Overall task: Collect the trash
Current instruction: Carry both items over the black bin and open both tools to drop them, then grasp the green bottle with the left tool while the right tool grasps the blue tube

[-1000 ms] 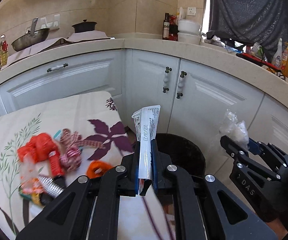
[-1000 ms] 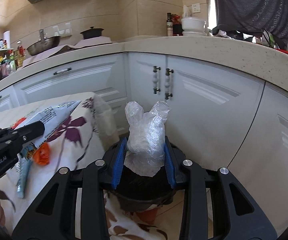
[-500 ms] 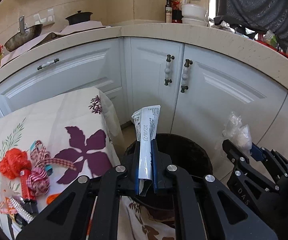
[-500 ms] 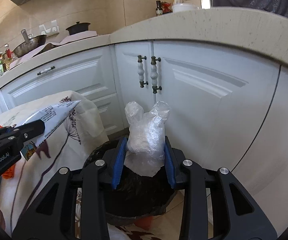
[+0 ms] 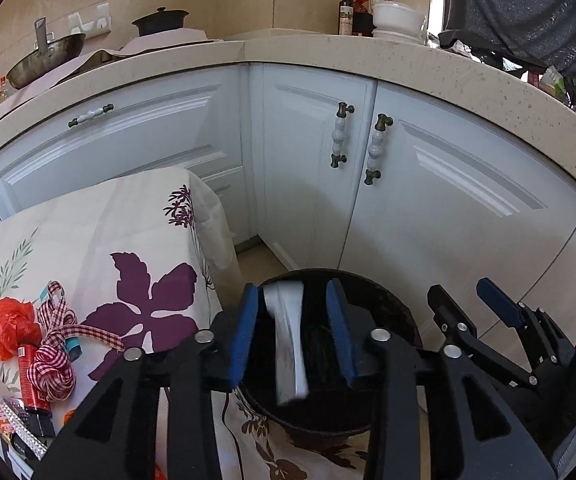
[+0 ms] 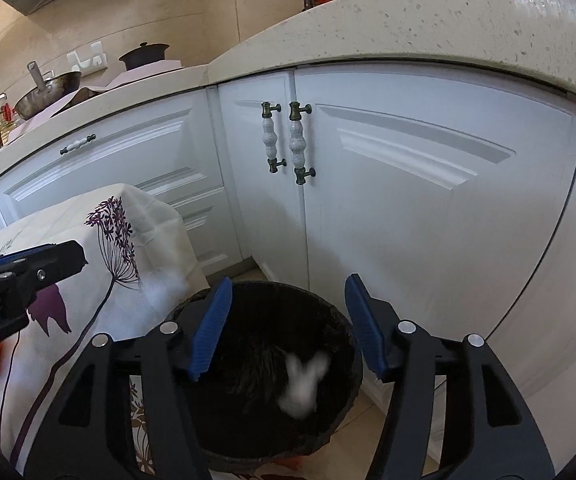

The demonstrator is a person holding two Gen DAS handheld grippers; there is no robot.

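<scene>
A black-lined trash bin (image 5: 392, 312) (image 6: 340, 332) stands on the floor beside the table. My left gripper (image 5: 294, 328) hovers over it, jaws opening; a white printed wrapper (image 5: 288, 344) drops blurred between the pads, touching neither. My right gripper (image 6: 288, 324) is also above the bin, jaws opening; the crumpled clear plastic bag (image 6: 302, 384) falls blurred inside the bin below it. More trash lies on the table at left: a red crumpled bag (image 5: 6, 326), a checked ribbon (image 5: 54, 356), a red tube (image 5: 32, 376).
A floral tablecloth (image 5: 88, 240) covers the table left of the bin. White cabinet doors (image 5: 428, 208) with handles and a stone counter (image 5: 368, 56) close off the space behind. The other gripper (image 5: 484, 320) shows at right in the left wrist view.
Both grippers opened over the bin. The wrapper slipped down out of the left jaws, and the plastic bag fell from the right jaws into the bin.
</scene>
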